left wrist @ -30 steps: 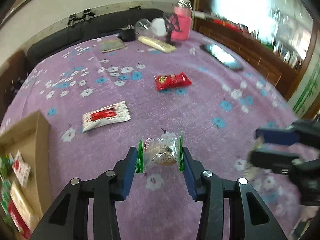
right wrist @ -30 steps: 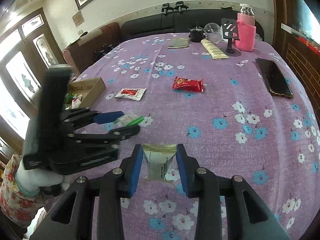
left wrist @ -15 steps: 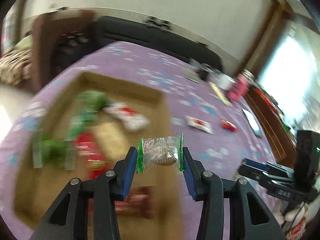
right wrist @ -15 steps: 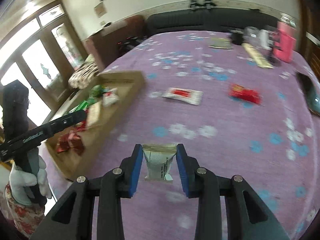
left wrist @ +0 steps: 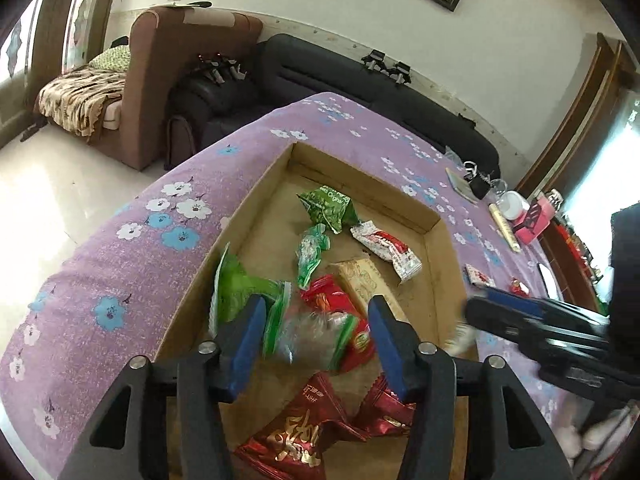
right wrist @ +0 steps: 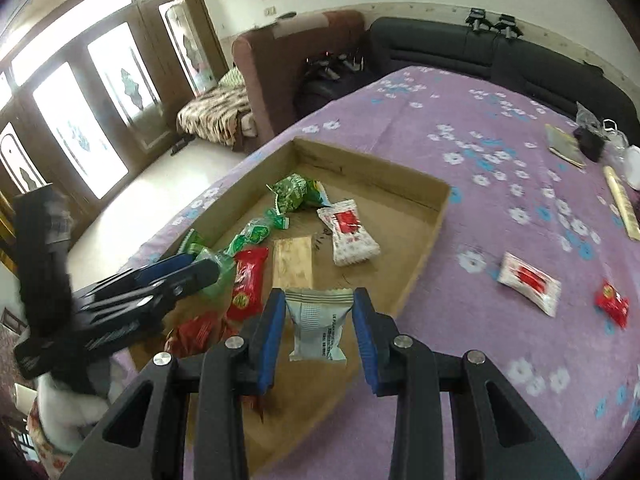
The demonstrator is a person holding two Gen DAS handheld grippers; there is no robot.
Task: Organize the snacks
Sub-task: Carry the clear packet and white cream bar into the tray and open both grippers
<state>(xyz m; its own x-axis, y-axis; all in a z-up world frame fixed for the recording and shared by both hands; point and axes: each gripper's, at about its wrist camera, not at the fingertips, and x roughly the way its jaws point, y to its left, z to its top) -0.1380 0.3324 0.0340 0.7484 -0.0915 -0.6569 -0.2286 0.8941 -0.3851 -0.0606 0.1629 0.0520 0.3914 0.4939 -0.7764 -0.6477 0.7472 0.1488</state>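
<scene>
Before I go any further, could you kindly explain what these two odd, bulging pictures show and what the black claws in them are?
Each picture comes from a fisheye camera on a hand-held two-finger gripper; a person carries one in each hand, and there is no robot arm. The left gripper hangs over a shallow brown cardboard box on a purple flowered tablecloth. Its jaws are opening, and a clear snack packet with green ends, blurred, sits loose between them. The right gripper pinches a grey-white snack packet over the box's near edge. Green, red and white packets already lie in the box; a white-and-red sachet and a small red packet remain on the cloth.
</scene>
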